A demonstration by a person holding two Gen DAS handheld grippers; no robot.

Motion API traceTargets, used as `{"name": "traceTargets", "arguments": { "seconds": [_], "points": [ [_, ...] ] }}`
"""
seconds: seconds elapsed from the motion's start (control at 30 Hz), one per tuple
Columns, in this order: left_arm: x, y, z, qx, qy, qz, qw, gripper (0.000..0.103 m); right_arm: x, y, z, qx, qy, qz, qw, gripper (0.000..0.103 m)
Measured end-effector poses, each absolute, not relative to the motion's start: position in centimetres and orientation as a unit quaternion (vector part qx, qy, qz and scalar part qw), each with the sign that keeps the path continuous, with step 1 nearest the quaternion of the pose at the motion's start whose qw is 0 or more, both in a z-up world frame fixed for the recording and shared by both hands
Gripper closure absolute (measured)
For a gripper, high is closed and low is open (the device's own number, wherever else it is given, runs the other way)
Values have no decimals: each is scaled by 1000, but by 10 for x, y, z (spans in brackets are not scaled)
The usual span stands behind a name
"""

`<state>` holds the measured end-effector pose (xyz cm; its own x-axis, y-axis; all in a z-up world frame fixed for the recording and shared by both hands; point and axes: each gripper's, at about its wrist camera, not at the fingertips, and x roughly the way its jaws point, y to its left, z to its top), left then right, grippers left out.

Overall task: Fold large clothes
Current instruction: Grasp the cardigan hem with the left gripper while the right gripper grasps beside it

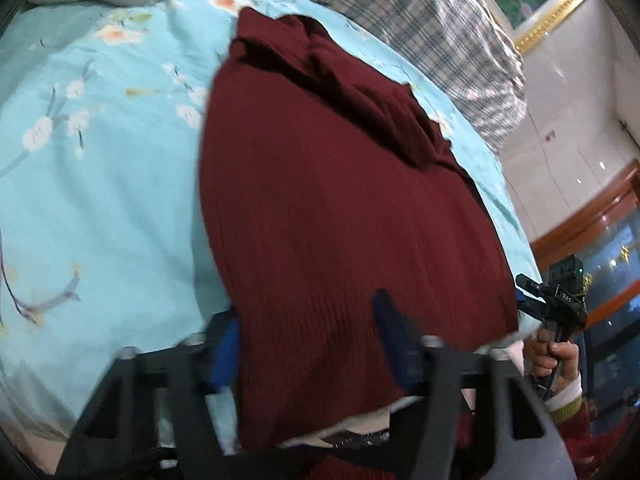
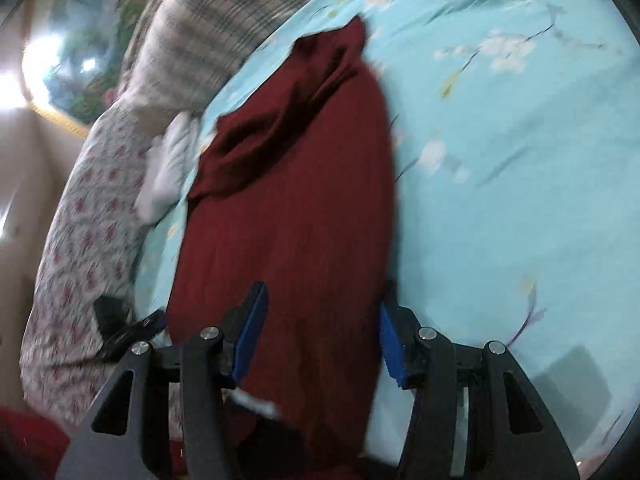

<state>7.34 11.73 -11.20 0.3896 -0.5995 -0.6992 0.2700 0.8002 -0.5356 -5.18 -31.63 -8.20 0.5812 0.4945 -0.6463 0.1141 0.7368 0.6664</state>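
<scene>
Trouble could start with my two grippers, because I see both of them spread wide and holding nothing. My left gripper sits over the near hem of the red sweater, with one blue pad off the cloth at 9 o'clock and the other on top of it. My right gripper has its pads on each side of the same hem, around 6 o'clock in its view.

The sweater lies long and flat on the blue flowered bedspread, with a bunched sleeve up at 12 o'clock beside the checked pillow.

I think the knit is thick and floppy. If I close on only the top layer, the bottom may stay behind and the fold goes crooked. If I dip too low, I may pinch the bedspread too. That bunched sleeve could also drag and leave a lump.
</scene>
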Motion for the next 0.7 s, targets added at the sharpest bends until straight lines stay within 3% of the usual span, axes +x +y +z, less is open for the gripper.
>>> {"name": "traceTargets", "arguments": {
  "seconds": [0.1, 0.3, 0.47, 0.53, 0.57, 0.6, 0.7],
  "points": [
    [62, 119, -114, -172, 480, -274, 815, 59, -60, -306, -84, 333, 451, 134, 817, 58],
    [67, 117, -117, -194, 484, -292, 802, 59, -52, -308, -95, 366, 436, 138, 811, 73],
    [82, 102, -116, -186, 490, -307, 794, 58, -44, -301, -95, 356, 438, 141, 813, 78],
    [80, 97, -115, -172, 487, -304, 800, 72, -45, -301, -95, 353, 441, 140, 813, 85],
    [78, 93, -116, -159, 486, -298, 806, 86, -46, -302, -96, 352, 441, 138, 814, 87],
    [77, 92, -118, -155, 485, -295, 808, 91, -47, -304, -96, 352, 441, 134, 815, 95],
    [74, 96, -118, -169, 476, -289, 813, 95, -49, -307, -97, 354, 437, 135, 816, 98]
  ]
}}
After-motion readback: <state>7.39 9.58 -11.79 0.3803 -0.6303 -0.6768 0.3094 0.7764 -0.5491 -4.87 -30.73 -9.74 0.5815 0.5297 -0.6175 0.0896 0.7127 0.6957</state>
